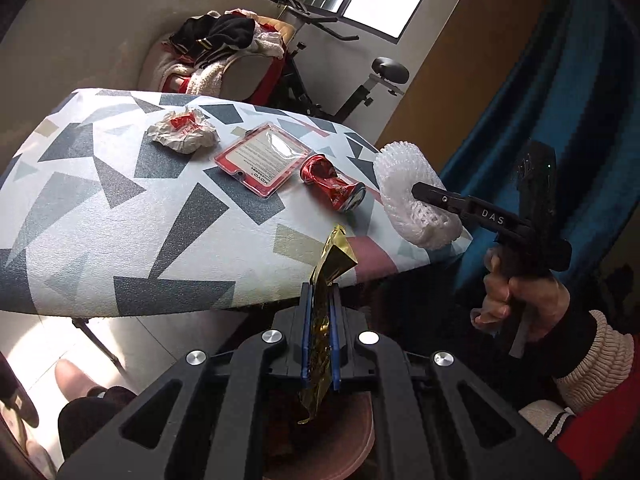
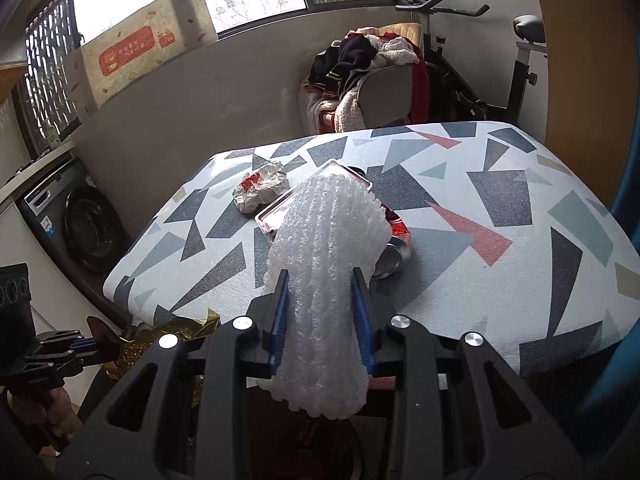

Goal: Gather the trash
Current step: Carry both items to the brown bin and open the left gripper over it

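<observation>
My left gripper (image 1: 321, 292) is shut on a gold foil wrapper (image 1: 334, 256), just off the near edge of the patterned board (image 1: 120, 220). My right gripper (image 2: 322, 280) is shut on a white foam net sleeve (image 2: 324, 240), held near the board's right end. In the left wrist view that sleeve (image 1: 408, 196) hangs from the right gripper (image 1: 424, 196). On the board lie a crumpled white-and-red paper (image 1: 184, 134), a flat red-rimmed plastic package (image 1: 262, 158) and a crushed red can (image 1: 332, 184). The sleeve partly hides the can (image 2: 394, 248) in the right wrist view.
A round pinkish container (image 1: 360, 420) sits low beneath the left gripper. Behind the board are a chair piled with clothes (image 1: 224, 52) and an exercise bike (image 1: 360, 92). A blue curtain (image 1: 560, 100) hangs at the right, and a washing machine (image 2: 76, 220) stands at the left.
</observation>
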A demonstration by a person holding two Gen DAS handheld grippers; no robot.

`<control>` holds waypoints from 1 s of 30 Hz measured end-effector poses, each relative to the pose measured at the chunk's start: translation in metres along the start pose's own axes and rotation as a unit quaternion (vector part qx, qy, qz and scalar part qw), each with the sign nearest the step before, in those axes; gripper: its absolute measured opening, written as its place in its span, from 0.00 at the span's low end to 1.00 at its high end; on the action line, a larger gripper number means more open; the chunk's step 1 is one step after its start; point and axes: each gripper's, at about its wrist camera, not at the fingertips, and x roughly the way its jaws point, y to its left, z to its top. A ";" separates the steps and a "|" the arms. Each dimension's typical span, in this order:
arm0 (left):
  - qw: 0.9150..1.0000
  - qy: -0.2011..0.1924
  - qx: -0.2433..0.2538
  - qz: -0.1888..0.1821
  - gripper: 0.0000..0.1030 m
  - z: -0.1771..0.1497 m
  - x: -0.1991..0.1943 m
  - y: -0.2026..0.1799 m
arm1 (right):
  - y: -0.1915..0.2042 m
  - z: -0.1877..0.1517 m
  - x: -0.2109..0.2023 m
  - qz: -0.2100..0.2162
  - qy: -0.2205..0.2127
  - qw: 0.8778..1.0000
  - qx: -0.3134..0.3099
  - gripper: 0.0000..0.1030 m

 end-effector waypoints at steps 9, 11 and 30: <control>0.999 0.037 0.017 0.003 0.09 -0.009 0.020 -0.007 | -0.004 -0.011 0.000 -0.002 0.009 1.000 0.005 0.31; 0.999 0.044 0.021 0.005 0.09 -0.011 0.024 -0.008 | -0.003 -0.012 0.001 -0.001 0.011 1.000 0.004 0.31; 0.997 0.018 0.019 0.066 0.90 -0.001 0.018 0.014 | 0.030 -0.059 0.020 0.053 0.082 0.992 -0.078 0.32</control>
